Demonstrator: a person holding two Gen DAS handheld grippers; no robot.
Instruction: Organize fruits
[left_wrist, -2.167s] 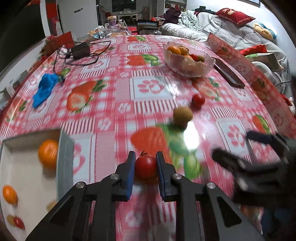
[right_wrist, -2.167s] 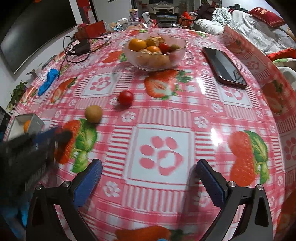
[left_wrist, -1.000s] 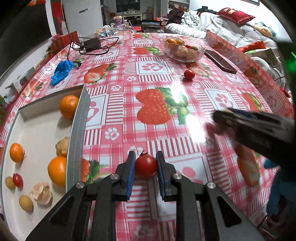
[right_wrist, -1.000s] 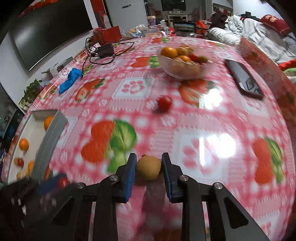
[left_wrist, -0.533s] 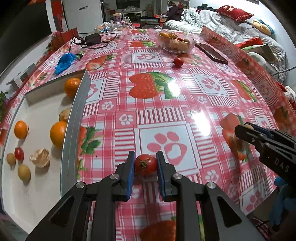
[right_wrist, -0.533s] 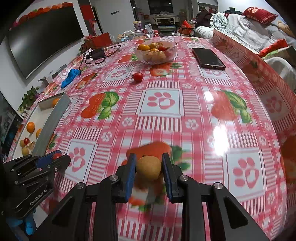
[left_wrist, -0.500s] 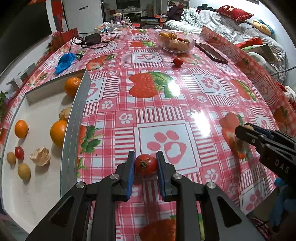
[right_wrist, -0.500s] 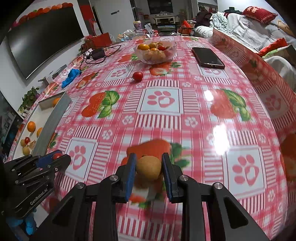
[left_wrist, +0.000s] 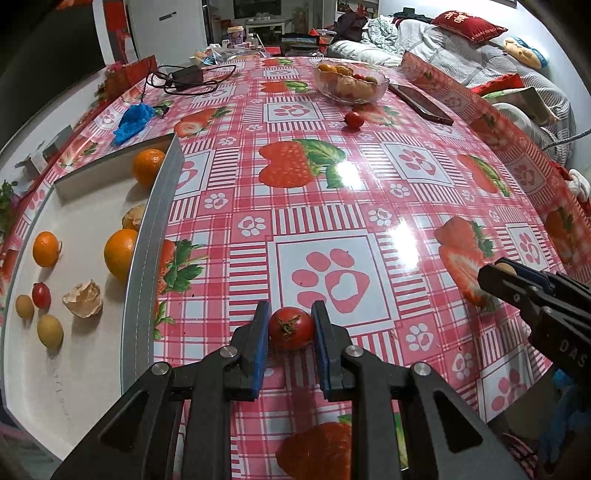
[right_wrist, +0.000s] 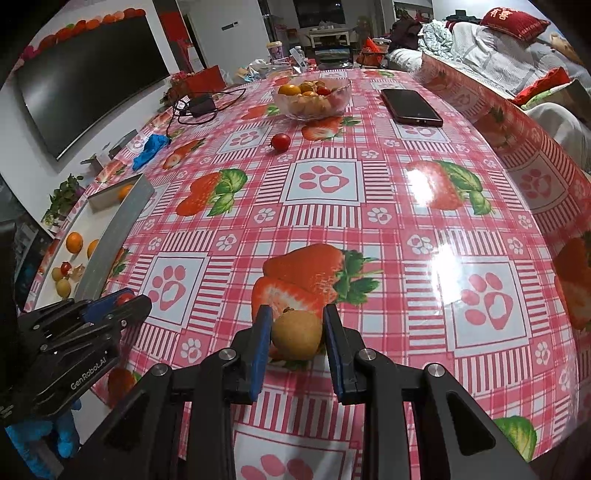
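Left wrist view, left edge: white tray (left_wrist: 88, 206) with a grey wall; inside it three oranges (left_wrist: 119, 254), a small red tomato (left_wrist: 41, 295), two small yellow-brown fruits (left_wrist: 49, 329) and a scrap of peel (left_wrist: 82, 299); upper left, blue cloth (left_wrist: 133, 119) and a black charger with cable (left_wrist: 184, 78) on the pink strawberry-print tablecloth (left_wrist: 369, 206); bottom centre, left gripper (left_wrist: 289, 330) clamped on a red tomato (left_wrist: 291, 328), blue pads touching both sides, stem facing the camera; top centre, glass bowl (left_wrist: 351, 83) with mixed fruit; loose cherry tomato (left_wrist: 354, 119) just below the bowl; dark phone (left_wrist: 421, 104) right of the bowl; right edge, right gripper (left_wrist: 508, 275) comes in from the side.

Right wrist view, left edge: same tray (right_wrist: 110, 236) with fruit; lower left, left gripper (right_wrist: 123, 298) with a bit of red tomato (right_wrist: 125, 297) between blue pads; bottom centre, right gripper (right_wrist: 296, 334) closed on a yellow-brown round fruit (right_wrist: 297, 334), held above the tablecloth (right_wrist: 388, 221); upper centre, cherry tomato (right_wrist: 280, 142), bowl (right_wrist: 312, 98); phone (right_wrist: 410, 107) upper right.
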